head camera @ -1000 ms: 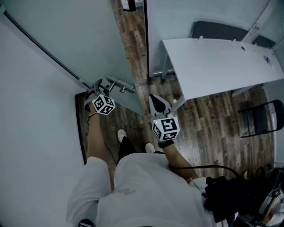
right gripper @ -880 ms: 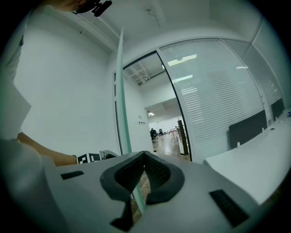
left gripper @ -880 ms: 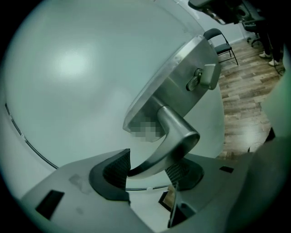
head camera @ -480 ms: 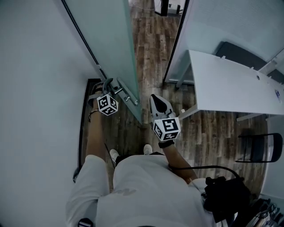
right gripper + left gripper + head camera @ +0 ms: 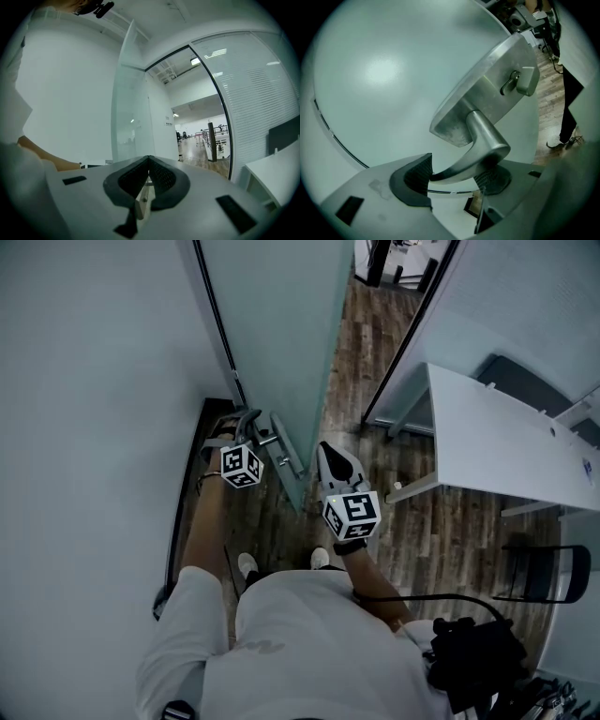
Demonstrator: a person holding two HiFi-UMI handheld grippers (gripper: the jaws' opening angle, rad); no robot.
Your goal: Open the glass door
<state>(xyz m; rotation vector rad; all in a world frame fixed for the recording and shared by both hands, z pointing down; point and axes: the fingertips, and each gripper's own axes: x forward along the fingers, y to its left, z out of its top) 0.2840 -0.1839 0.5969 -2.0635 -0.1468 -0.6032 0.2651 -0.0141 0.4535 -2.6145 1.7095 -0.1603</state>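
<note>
Overhead view of a person in a pale top, standing right up against a frosted glass door [image 5: 281, 334], with a gripper in each hand. Black bag [image 5: 478, 657] low behind the person, well away from the door.

Left gripper [image 5: 246, 421] at the door's near face, marker cube on top. Fingers [image 5: 415, 176] spread wide and just opened further, set loosely around the lever of the metal door handle [image 5: 487, 145] rather than clamping it. Lever tip right beside one pad.

Right gripper [image 5: 326, 448] just off the door's free edge. Fingers pressed fully together with nothing between them, aimed level past the door through the opening.

Door swung open, free edge toward the person. Brushed metal plate [image 5: 487, 93] on the door behind the lever, with a small thumb-turn lock [image 5: 520, 82] further along it.

Plain pale wall [image 5: 94, 427] on the door's hinge side. White desk [image 5: 497, 437] and dark chair [image 5: 553, 573] on the far side of the opening from the door. Wooden floor [image 5: 366, 324] beyond the door, leading out to a bright office space.
</note>
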